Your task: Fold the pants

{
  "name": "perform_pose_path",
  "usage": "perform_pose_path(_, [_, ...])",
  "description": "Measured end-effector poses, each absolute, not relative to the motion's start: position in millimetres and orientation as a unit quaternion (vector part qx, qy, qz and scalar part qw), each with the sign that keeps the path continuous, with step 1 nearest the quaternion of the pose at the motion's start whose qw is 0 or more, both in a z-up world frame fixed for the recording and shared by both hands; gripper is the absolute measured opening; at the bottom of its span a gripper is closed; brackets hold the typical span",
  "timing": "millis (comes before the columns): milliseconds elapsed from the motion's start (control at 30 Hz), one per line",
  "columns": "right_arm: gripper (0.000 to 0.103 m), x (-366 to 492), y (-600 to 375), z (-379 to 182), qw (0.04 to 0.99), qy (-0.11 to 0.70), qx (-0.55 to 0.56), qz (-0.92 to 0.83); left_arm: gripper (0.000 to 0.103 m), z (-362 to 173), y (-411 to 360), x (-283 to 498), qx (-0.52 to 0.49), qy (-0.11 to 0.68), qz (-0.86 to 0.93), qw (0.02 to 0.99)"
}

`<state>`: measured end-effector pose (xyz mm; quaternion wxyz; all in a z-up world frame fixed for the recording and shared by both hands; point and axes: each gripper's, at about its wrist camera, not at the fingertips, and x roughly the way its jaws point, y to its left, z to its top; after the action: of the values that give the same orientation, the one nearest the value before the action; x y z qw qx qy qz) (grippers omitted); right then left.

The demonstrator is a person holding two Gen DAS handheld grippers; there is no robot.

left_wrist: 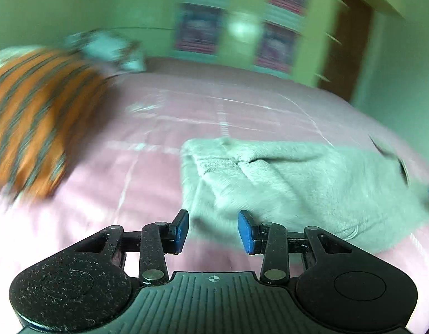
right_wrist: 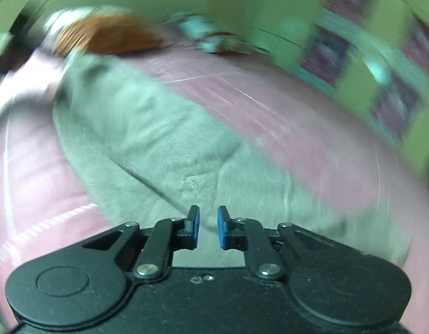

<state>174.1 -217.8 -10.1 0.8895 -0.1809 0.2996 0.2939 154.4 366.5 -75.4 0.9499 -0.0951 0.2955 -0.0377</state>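
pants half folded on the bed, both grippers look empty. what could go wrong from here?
1. The grey pants lie in a loose, uneven fold; a careless pinch may catch only the top layer and undo it.
2. Both views are motion-blurred, so the next grasp point could be misjudged.
3. The pink bedsheet lies right under the left hand-held gripper; the right hand-held gripper risks grabbing it too.

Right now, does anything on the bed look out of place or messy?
Nothing is spilled or damaged. The grey pants lie on the pink bedspread loosely folded, with rumpled layers and uneven edges. An orange striped cushion sits off to one side. Both views are motion-blurred.
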Motion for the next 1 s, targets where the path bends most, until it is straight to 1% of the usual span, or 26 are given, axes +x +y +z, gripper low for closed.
perform_pose_path(33, [0.006,169,-225,-10,0.899,0.301,-0.149,0.281,0.039,-73,367,140,-0.131,0.279,-0.023,0.951])
perform_pose_path(100, [0.009,165,-235,-6,0.912,0.302,-0.090,0.262,0.045,-67,364,125,-0.196,0.258,-0.010,0.946])
perform_pose_path(133, [0.012,167,-240,-4,0.917,0.306,-0.056,0.249,0.056,-63,359,122,-0.218,0.248,-0.008,0.944])
perform_pose_path(167, [0.021,172,-244,-3,0.921,0.310,-0.026,0.234,0.067,-61,355,123,-0.237,0.245,-0.009,0.940])
perform_pose_path(200, [0.031,176,-248,-2,0.923,0.312,0.003,0.224,0.068,-61,350,127,-0.256,0.246,-0.012,0.935])
perform_pose_path(267, [0.036,184,-255,-5,0.924,0.320,0.056,0.203,0.068,-62,344,142,-0.284,0.259,-0.001,0.923])
perform_pose_path(367, [0.035,202,-258,-16,0.915,0.343,0.121,0.174,0.067,-72,337,169,-0.305,0.311,0.029,0.900])
perform_pose_path(400, [0.036,205,-256,-20,0.912,0.350,0.134,0.165,0.067,-75,336,168,-0.308,0.313,0.030,0.898])
perform_pose_path(567, [0.036,237,-264,-45,0.890,0.386,0.209,0.123,0.067,-85,338,186,-0.332,0.339,0.046,0.879])
perform_pose_path(633, [0.037,250,-265,-53,0.883,0.396,0.229,0.104,0.067,-89,341,190,-0.346,0.332,0.050,0.876])
perform_pose_path(667, [0.037,259,-266,-60,0.875,0.409,0.243,0.094,0.061,-90,343,191,-0.353,0.327,0.054,0.875])
perform_pose_path(700, [0.034,265,-266,-63,0.869,0.419,0.251,0.083,0.052,-91,345,193,-0.358,0.323,0.060,0.874])
perform_pose_path(733, [0.029,270,-269,-68,0.864,0.425,0.259,0.075,0.031,-91,348,196,-0.361,0.321,0.067,0.873])
perform_pose_path(767, [0.001,274,-271,-70,0.863,0.426,0.263,0.071,0.023,-93,353,199,-0.368,0.321,0.067,0.870])
perform_pose_path(800, [0.000,275,-272,-69,0.862,0.426,0.265,0.073,0.019,-93,356,202,-0.373,0.319,0.068,0.869])
perform_pose_path(867, [0.000,269,-275,-55,0.873,0.399,0.262,0.098,0.019,-88,359,207,-0.373,0.312,0.051,0.872])
perform_pose_path(1000, [0.000,237,-276,-11,0.904,0.333,0.221,0.152,0.018,-68,364,205,-0.374,0.277,0.021,0.885])
